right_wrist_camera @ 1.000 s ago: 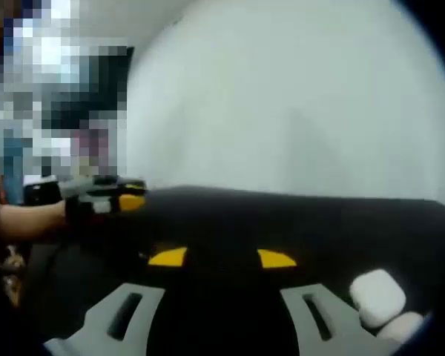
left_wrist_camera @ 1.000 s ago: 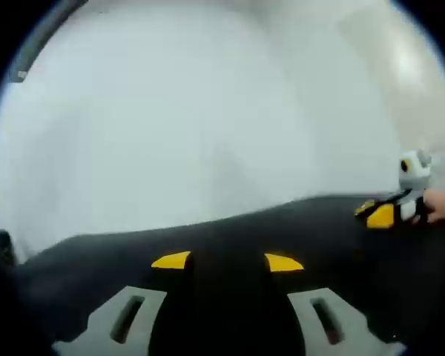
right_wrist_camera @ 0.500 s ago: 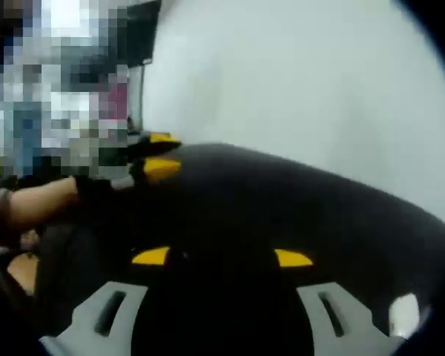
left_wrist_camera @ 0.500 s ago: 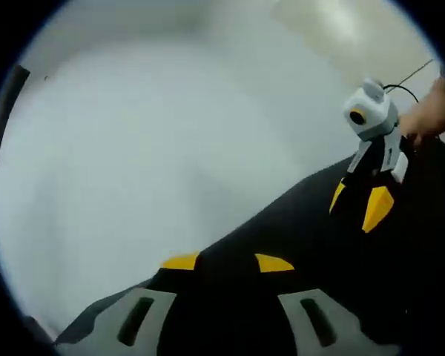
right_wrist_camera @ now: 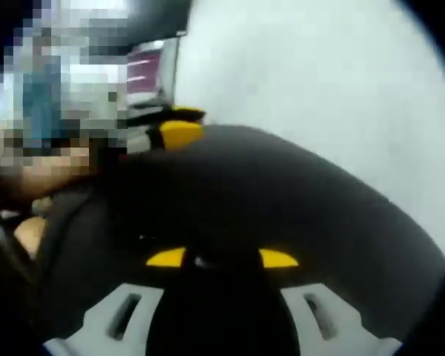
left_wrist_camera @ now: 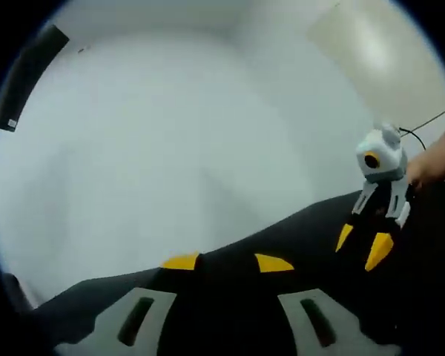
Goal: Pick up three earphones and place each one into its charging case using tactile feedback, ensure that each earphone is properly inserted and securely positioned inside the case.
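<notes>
In the left gripper view my left gripper [left_wrist_camera: 227, 262] stands open over a black mat [left_wrist_camera: 282, 230], its yellow-tipped jaws apart with nothing between them. My right gripper [left_wrist_camera: 362, 243] comes in from the right, held by a hand [left_wrist_camera: 437, 159], with its yellow tips pointing down at the mat and parted. In the right gripper view my right gripper [right_wrist_camera: 222, 258] is open and empty above the same black mat [right_wrist_camera: 282, 208]. The left gripper [right_wrist_camera: 182, 124] shows blurred at the upper left, just past the mat's far edge.
A plain white wall [left_wrist_camera: 170, 133] rises behind the mat. A dark strip [left_wrist_camera: 26, 74] hangs at the upper left of the left gripper view. A person's arm [right_wrist_camera: 37, 167] and a screen [right_wrist_camera: 144, 70] sit at the left of the right gripper view.
Both cameras have swung. The white case at the lower right of the right gripper view a second ago has slipped out of the picture. Both pairs of jaws keep the same opening.
</notes>
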The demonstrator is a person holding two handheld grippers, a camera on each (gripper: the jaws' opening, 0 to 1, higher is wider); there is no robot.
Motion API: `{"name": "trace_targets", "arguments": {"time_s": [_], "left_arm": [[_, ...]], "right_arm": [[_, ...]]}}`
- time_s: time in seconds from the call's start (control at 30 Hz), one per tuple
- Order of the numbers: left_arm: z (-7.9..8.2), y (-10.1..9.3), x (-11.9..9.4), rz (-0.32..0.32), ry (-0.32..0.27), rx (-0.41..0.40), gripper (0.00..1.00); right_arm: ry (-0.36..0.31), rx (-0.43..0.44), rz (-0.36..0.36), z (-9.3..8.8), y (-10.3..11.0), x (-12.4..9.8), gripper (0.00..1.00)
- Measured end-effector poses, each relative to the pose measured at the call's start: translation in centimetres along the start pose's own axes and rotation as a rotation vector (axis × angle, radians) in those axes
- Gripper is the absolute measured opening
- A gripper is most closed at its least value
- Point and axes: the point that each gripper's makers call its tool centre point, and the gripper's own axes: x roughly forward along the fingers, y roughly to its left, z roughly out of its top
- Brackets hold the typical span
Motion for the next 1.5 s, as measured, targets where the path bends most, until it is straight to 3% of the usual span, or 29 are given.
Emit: {"name": "trace_targets", "arguments": {"time_s": [0.27, 0.37, 0.47, 0.53, 0.77, 0.93, 1.1, 1.2, 1.3, 1.33, 1.4, 1.5], "left_arm": [[-0.2, -0.3, 0.3, -0.015, 0.008, -0.001, 0.24], [-0.4, -0.5, 0.3, -0.021, 0.017, 0.001, 0.24], [-0.5, -0.4, 0.3, -0.015, 0.022, 0.020, 0.24], [-0.5, -0.4, 0.2, -0.015, 0.024, 0.014, 0.23], [-0.9, -0.3, 0.2, -0.014, 0.045, 0.013, 0.23], [-1.3, -0.2, 0.4, -0.015, 0.060, 0.015, 0.23], [-1.5, -0.3, 0.4, -0.017, 0.072, 0.018, 0.23], [-1.6, -0.3, 0.4, -0.018, 0.075, 0.020, 0.23], [-1.7, -0.3, 0.4, -0.021, 0.078, 0.021, 0.23], [-1.7, -0.4, 0.4, -0.021, 0.079, 0.021, 0.23], [-1.9, -0.3, 0.4, -0.021, 0.085, 0.023, 0.23], [-2.1, -0.4, 0.5, -0.023, 0.093, 0.025, 0.23]], "right_arm": [[-0.076, -0.175, 0.333, 1.8, 5.2, -3.5, 0.37], [-0.011, -0.190, 0.432, 0.8, 6.8, -4.1, 0.37], [0.088, -0.267, 0.509, -1.0, 8.2, -4.5, 0.36], [0.090, -0.250, 0.527, -1.0, 8.5, -4.6, 0.36], [0.125, -0.303, 0.384, -2.4, 5.6, -4.3, 0.36], [0.077, -0.260, 0.248, -2.3, 3.2, -4.5, 0.42], [0.114, -0.233, 0.116, -3.6, 1.1, -5.6, 0.42], [0.069, -0.095, 0.043, -3.6, 0.2, -6.4, 0.42], [-0.053, 0.104, 0.024, -2.2, 0.3, -7.0, 0.43], [-0.089, 0.228, 0.020, -1.7, 0.4, -7.0, 0.44], [-0.107, 0.373, 0.003, -1.3, 0.7, -6.8, 0.49], [-0.066, 0.308, -0.062, -2.1, 1.4, -5.8, 0.49]]}}
